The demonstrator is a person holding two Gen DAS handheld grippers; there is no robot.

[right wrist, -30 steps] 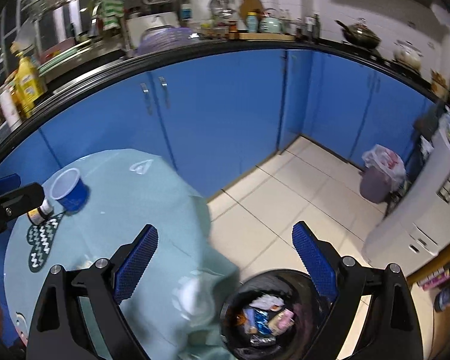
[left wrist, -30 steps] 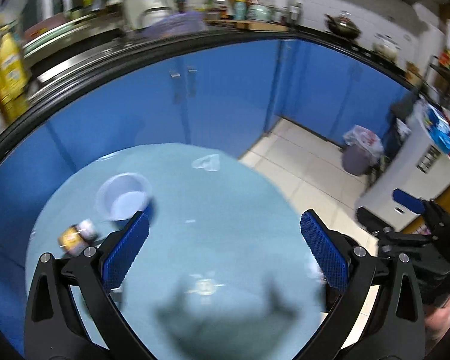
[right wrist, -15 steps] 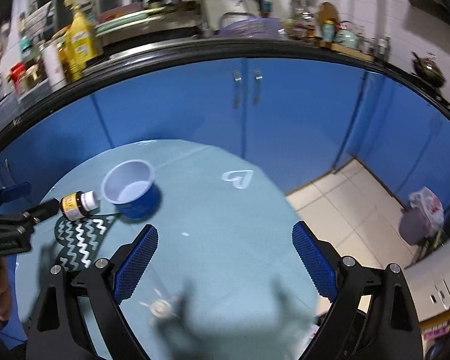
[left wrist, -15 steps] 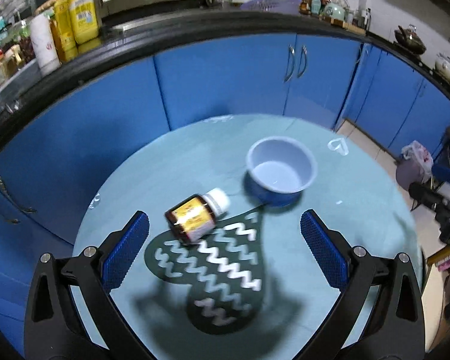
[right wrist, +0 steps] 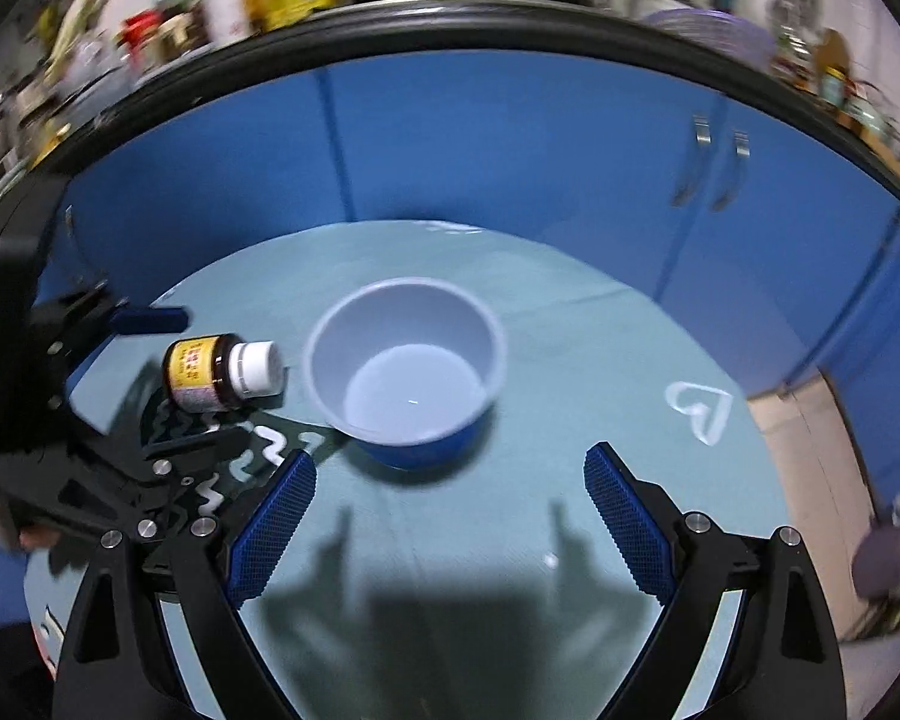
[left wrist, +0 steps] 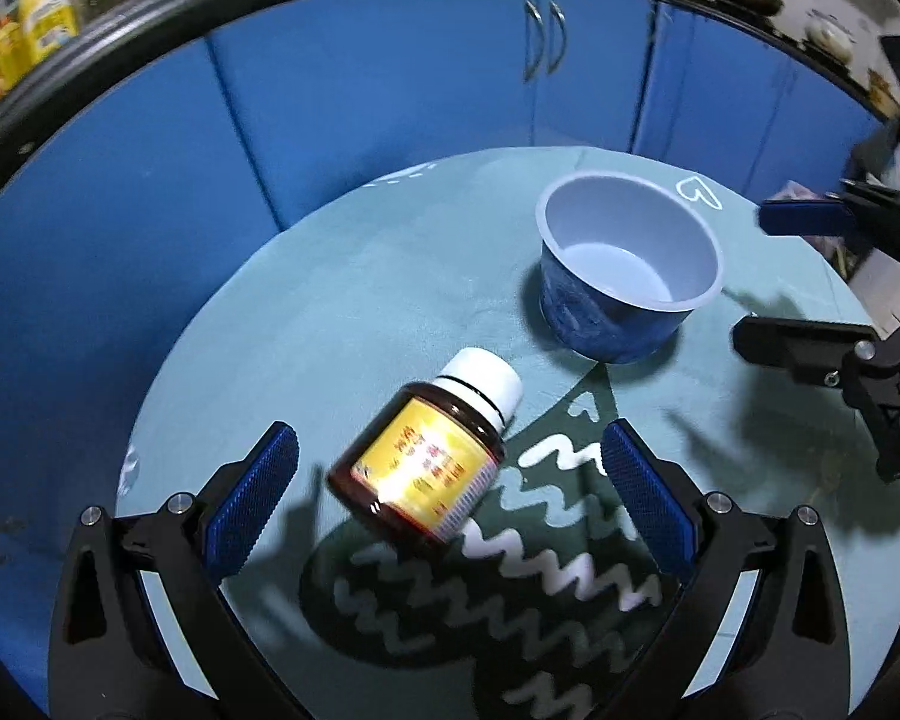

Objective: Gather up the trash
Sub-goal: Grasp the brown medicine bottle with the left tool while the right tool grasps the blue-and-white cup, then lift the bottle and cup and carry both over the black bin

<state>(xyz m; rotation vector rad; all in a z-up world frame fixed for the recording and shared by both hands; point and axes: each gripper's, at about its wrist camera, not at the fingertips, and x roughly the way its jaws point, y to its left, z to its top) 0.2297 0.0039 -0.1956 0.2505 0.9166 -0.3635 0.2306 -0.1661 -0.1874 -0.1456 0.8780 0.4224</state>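
A brown pill bottle [left wrist: 427,463] with a white cap and yellow label lies on its side on the round teal table [left wrist: 354,300]. My left gripper [left wrist: 450,495] is open, its pads on either side of the bottle, not touching. A blue paper bowl [left wrist: 624,279] stands empty beyond it. In the right wrist view the bowl [right wrist: 405,369] sits just ahead of my open right gripper [right wrist: 450,519], and the bottle [right wrist: 219,372] lies to its left.
A dark heart-shaped mat with white zigzags [left wrist: 510,570] lies under the bottle's near end. Blue cabinets [right wrist: 510,150] curve behind the table. Cluttered counter above. A tiled floor and a bagged bin [right wrist: 888,552] are at right.
Both grippers have swung from the floor bin back over the table and moved closer. The left now straddles the bottle; the right faces the bowl.
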